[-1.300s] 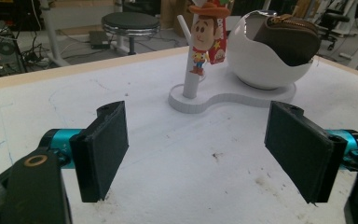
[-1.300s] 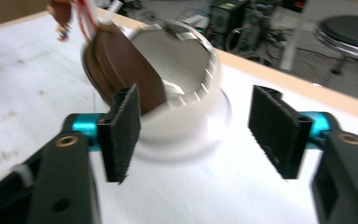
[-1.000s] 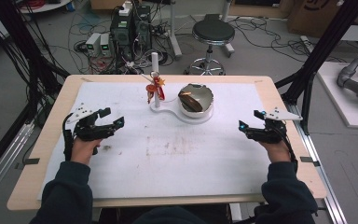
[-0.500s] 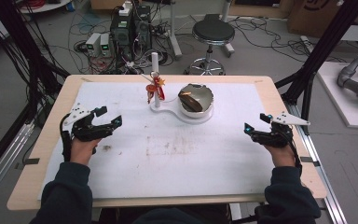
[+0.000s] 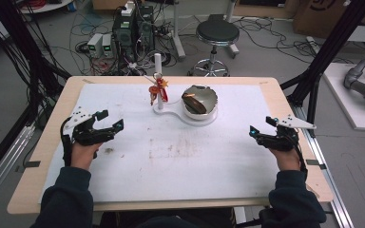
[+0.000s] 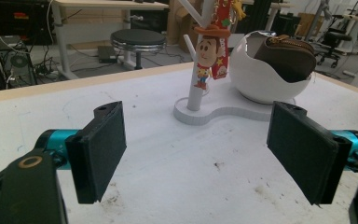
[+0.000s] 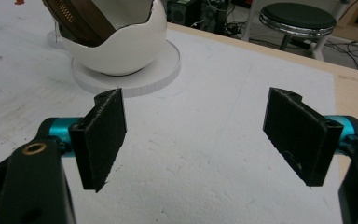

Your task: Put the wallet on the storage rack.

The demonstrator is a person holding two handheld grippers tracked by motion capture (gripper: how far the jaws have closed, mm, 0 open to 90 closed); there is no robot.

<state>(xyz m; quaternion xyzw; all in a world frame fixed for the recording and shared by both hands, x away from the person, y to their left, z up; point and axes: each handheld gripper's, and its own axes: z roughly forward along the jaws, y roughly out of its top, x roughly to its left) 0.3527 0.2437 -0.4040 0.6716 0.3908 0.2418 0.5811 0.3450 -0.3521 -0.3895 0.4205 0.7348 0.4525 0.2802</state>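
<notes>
A white stand (image 5: 180,116) sits at the table's far middle: a thin post (image 5: 158,76) with a cowboy-figure keychain (image 5: 158,90) hanging on it, and an eggshell-shaped white bowl (image 5: 200,105) holding a brown zip pouch (image 5: 193,99). In the left gripper view the keychain (image 6: 209,53) hangs beside the bowl (image 6: 261,77) with the pouch (image 6: 284,56) in it. My left gripper (image 5: 110,124) rests open at the table's left, nothing between its jaws. My right gripper (image 5: 262,129) stands open at the right edge, also empty. The bowl (image 7: 121,44) lies ahead-left in the right gripper view.
A white foam sheet (image 5: 180,161) covers the wooden table (image 5: 43,156); it has dirty marks in the middle. Behind the table stand a round stool (image 5: 217,33) and electronics with cables on the floor. Black frame posts (image 5: 323,61) rise at both sides.
Both hands have drifted outward: the left gripper slightly left and the right gripper farther right toward the table's edge. Both stay open and empty.
</notes>
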